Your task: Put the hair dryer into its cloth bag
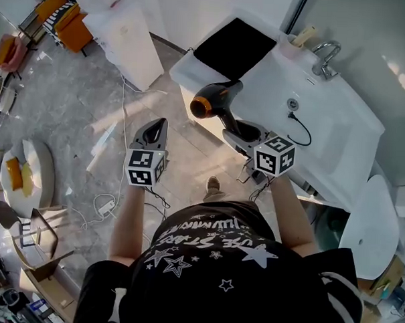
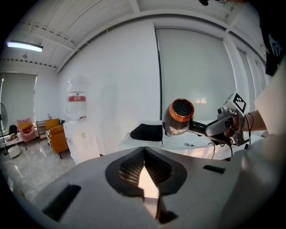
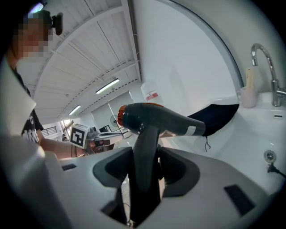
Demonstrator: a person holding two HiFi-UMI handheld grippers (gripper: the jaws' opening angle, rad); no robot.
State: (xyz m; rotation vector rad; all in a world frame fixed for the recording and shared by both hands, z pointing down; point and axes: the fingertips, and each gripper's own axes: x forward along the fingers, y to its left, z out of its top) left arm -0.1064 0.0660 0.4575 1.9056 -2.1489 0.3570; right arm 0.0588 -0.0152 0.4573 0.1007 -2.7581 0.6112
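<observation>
While the right gripper [image 3: 145, 167] has its jaws clamped on the handle of the hair dryer [image 3: 156, 117], the left gripper [image 2: 144, 174] is pinched together on nothing at all, with only a sliver of light showing between its pads. From where I stand, the two are held out side by side in front of the person. The left one is over bare floor and the right one is close to the white sink counter [image 1: 338, 123].

The dryer is up in the air, resting on nothing. Its handle points down into the jaws and its body lies roughly level. The orange-ringed back end is turned toward the left gripper, and the barrel points toward the counter.

Farther out, the cloth bag [image 1: 235, 48] lies flat and dark on the end of the counter away from the tap [image 1: 325, 59], with a string dangling from its edge. It is well apart from the dryer, and neither gripper touches it. I cannot make out whether its mouth is open.

By my reckoning the job is only begun. The dryer has been picked up and is firmly held, but the bag has not been handled. What is left is to bring the two together, have the free left gripper open up and catch the bag's edge to spread the mouth, then slide the dryer in.
</observation>
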